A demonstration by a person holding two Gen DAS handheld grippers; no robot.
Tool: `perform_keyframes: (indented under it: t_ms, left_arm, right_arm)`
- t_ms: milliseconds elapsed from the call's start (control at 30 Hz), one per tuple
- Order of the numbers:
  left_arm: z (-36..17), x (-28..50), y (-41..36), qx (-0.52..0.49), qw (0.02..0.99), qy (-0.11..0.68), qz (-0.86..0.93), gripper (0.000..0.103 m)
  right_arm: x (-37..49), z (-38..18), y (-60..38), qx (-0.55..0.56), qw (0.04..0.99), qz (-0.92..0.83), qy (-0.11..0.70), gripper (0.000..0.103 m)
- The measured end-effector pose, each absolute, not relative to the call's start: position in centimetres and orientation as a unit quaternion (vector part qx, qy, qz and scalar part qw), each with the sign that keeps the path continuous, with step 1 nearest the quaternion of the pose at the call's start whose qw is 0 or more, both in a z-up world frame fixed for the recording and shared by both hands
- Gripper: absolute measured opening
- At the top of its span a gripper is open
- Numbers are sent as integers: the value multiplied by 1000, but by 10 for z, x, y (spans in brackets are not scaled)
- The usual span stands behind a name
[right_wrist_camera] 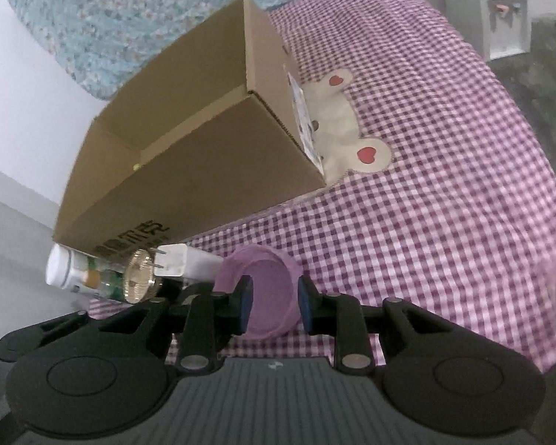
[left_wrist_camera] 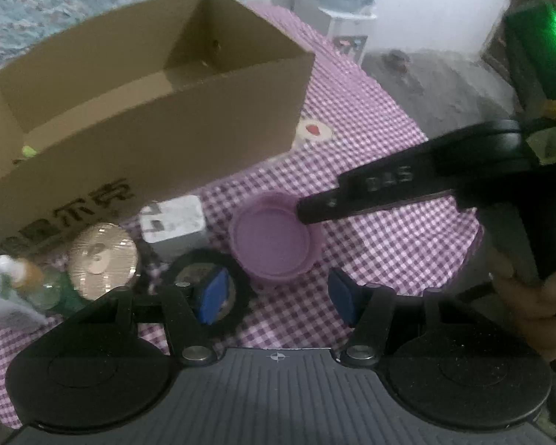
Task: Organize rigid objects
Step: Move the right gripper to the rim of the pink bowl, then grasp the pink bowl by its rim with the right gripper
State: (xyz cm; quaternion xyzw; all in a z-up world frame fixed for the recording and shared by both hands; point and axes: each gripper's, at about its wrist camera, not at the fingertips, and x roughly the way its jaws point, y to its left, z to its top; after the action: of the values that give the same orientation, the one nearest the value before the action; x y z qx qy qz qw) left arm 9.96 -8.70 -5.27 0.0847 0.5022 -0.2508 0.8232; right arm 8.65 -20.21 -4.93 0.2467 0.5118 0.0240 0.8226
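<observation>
Both jaws of the right gripper (right_wrist_camera: pixel 274 302) stand apart with its 2 blue pads on either side of the near rim of a shallow round lilac plastic lid (right_wrist_camera: pixel 265 291), 1 pad inside the rim and 1 outside; whether they touch it I cannot tell. Seen from the left wrist, the left gripper (left_wrist_camera: pixel 278 296) also has its jaws spread wide, holding nothing, its fingers low over the purple-and-white checked tablecloth (left_wrist_camera: pixel 389 241) just short of the lid (left_wrist_camera: pixel 274 239). That lid lies open side up, with a raised rim, a flat smooth floor and a slightly scalloped outer edge. It sits on the cloth near the front wall of an open brown cardboard box (left_wrist_camera: pixel 137 111) printed with dark characters. Left of the lid, in a row along the box, are a white plug adapter with 2 metal prongs (left_wrist_camera: pixel 174 222), a round gold metallic disc (left_wrist_camera: pixel 102 259), and a clear bottle with a green label and white cap (right_wrist_camera: pixel 81 274) lying on its side. A black ring (left_wrist_camera: pixel 207 289) lies under the left gripper's left finger. Inside the box a small yellow-green object (left_wrist_camera: pixel 29 151) shows in the far corner. A cream bear patch with red hearts (right_wrist_camera: pixel 352 129) is sewn on the cloth beside the box.
</observation>
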Motion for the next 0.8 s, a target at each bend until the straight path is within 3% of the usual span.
perform_keyframes:
  t_ms: [200, 367, 533, 800]
  left_arm:
    - [-63, 101, -97, 92, 812, 513, -262, 59]
    - [-66, 100, -104, 99, 809, 513, -270, 59]
    - [-69, 99, -116, 117, 801, 514, -283, 61]
    - [-81, 96, -136, 140, 787, 523, -296, 76]
  right_arm:
    - [103, -69, -188, 184, 826, 30, 532, 28]
    - [103, -72, -183, 145, 833, 24, 534, 15]
    - [91, -71, -194, 153, 829, 15, 537, 12]
    - [68, -70, -217, 201, 818, 3, 538, 12]
